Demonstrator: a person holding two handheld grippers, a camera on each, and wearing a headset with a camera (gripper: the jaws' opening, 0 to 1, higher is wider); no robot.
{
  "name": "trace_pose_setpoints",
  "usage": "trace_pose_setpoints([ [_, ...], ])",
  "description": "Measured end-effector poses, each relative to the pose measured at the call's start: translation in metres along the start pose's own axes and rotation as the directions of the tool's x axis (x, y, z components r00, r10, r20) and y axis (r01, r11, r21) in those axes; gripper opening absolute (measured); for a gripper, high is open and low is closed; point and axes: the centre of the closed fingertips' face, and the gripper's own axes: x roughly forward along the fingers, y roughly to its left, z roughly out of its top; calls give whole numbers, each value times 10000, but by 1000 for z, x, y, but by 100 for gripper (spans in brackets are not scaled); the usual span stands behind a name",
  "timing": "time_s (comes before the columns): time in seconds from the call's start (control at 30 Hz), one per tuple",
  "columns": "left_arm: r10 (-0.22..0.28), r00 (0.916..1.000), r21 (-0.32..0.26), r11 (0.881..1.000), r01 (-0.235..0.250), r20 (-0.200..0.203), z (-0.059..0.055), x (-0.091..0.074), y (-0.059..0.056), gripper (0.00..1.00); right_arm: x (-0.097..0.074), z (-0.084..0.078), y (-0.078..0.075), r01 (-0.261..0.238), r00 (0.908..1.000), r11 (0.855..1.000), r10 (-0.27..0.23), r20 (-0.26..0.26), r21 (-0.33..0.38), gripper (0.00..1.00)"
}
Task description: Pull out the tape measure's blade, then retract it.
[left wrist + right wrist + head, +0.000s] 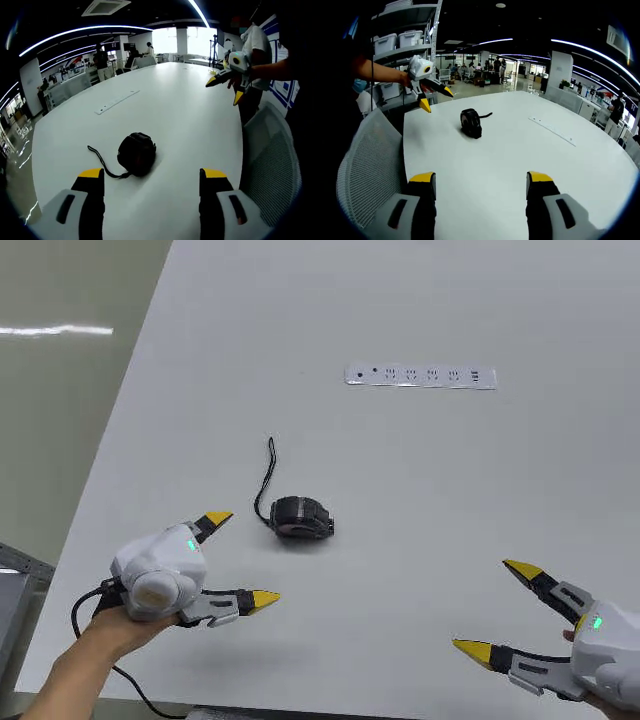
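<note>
Well apart, left gripper (241,557), right gripper (496,608), hovering, jaws wide

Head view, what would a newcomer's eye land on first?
The black tape measure stands out near the middle of the white table. On either side of it, nearer the person, the left gripper and right gripper hover with yellow-tipped jaws open. A white power strip lies farther back.

The tape measure (300,517) has a matt black plastic case; its cord (266,475), at eleven o'clock, looks woven. The table (420,470) is smooth matt white. At one o'clock, the power strip (420,376) is glossy white plastic. The left gripper (241,557) has a smooth white plastic shell.
</note>
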Motion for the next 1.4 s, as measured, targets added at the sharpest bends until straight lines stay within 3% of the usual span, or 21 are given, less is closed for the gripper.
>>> trace_pose_setpoints([
  [0.17, -348, 9993, 211, 9992, 351, -151, 4, 13, 3, 73, 11, -2, -2, -416, 9991, 9988, 412, -127, -270, 71],
  [0.6, -666, 9969, 935, 9931, 704, -425, 10, 35, 16, 63, 39, 2, -14, -1293, 9916, 9880, 1281, -189, -846, 62],
  [1.0, -1218, 9874, 1829, 9733, 1388, -1014, 12, 57, 27, 53, 68, 4, -20, -2213, 9752, 9645, 2181, -379, -1438, 57],
  [1.4, -1767, 9677, 2532, 9423, 2191, -1801, 3, 77, 38, 46, 97, 5, -27, -2769, 9609, 9457, 2725, -493, -1700, 50],
])
